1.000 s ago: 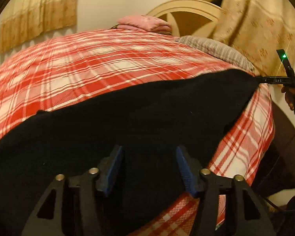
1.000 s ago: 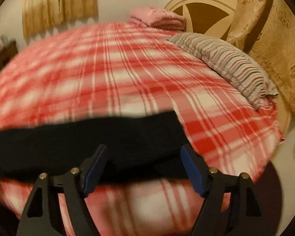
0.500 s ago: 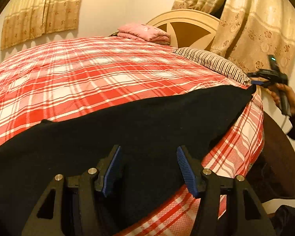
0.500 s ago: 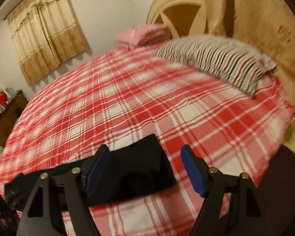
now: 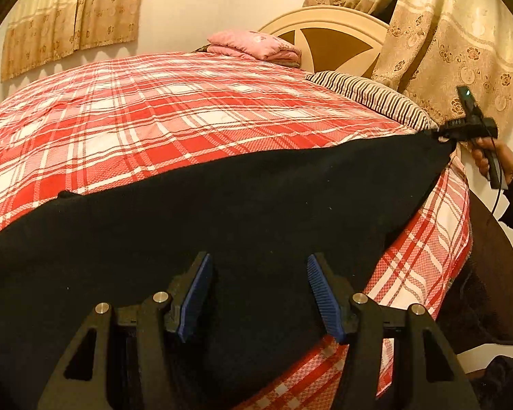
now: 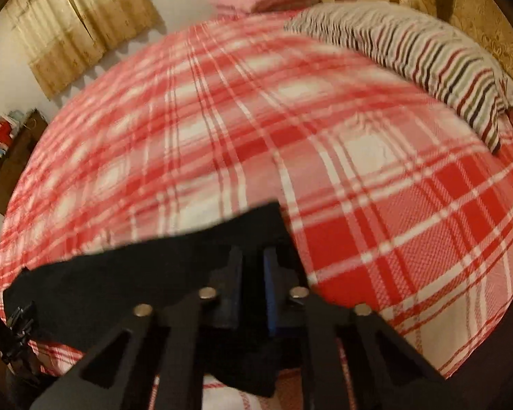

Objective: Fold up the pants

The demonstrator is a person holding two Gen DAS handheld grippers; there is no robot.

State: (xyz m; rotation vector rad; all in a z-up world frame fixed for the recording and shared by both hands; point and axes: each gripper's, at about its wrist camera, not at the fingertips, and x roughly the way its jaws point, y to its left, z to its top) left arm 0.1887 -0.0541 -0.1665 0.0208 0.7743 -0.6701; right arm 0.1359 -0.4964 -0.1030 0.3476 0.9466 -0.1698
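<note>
Black pants (image 5: 222, 212) lie stretched across the near edge of a red plaid bed. My left gripper (image 5: 256, 294) is open, its blue-padded fingers (image 5: 195, 294) spread over the cloth and holding nothing. In the right wrist view my right gripper (image 6: 253, 287) is shut on the end of the pants (image 6: 154, 273). The same gripper shows in the left wrist view (image 5: 468, 128), pinching the far right corner of the pants.
The red plaid bedspread (image 5: 154, 109) covers the bed. A striped pillow (image 6: 427, 54) and a pink folded blanket (image 5: 256, 46) lie by the headboard (image 5: 328, 34). Curtains (image 5: 455, 44) hang at the right. A dark shelf (image 6: 13, 157) stands at the far left.
My right gripper has closed on the end of the pants, where it was open before. The left gripper stays open over the cloth.
</note>
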